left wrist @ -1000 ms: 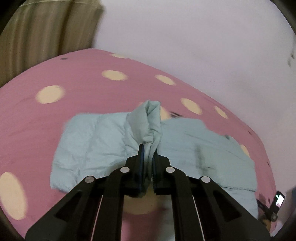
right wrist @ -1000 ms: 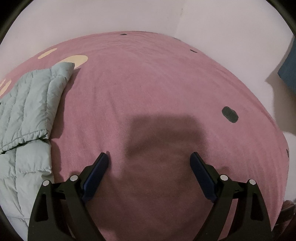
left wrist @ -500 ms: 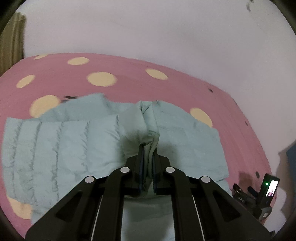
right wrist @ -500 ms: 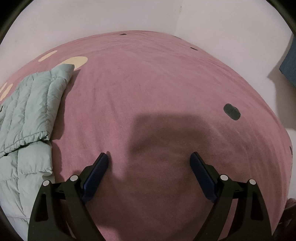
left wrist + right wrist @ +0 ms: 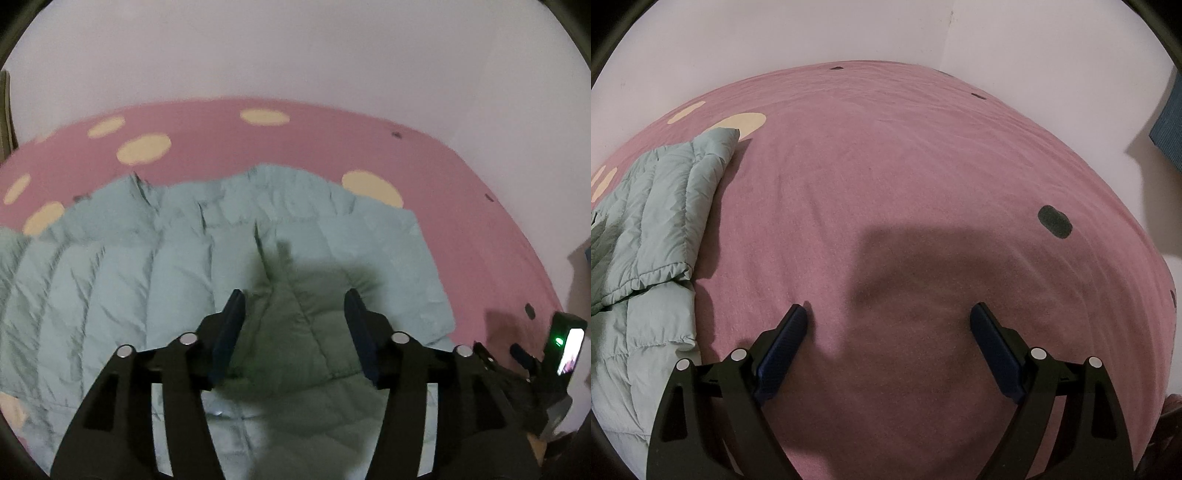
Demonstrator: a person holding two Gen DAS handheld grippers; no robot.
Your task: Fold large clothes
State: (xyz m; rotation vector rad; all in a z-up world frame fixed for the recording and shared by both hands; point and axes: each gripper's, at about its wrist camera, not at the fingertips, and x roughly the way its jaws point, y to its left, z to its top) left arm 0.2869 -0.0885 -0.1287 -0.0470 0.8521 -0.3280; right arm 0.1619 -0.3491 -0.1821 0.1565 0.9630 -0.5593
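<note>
Pale-green quilted puffer jacket [image 5: 155, 280]: soft, light, springy; grip hem corners. Left tool [image 5: 293, 332] just opened, nothing pinched; right tool [image 5: 892, 345] spread, empty

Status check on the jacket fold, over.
Left gripper just opened, fabric released, nothing between jaws. Right gripper open over bare pink bedsheet. Quilted jacket lies folded over. Nothing in the way.
</note>
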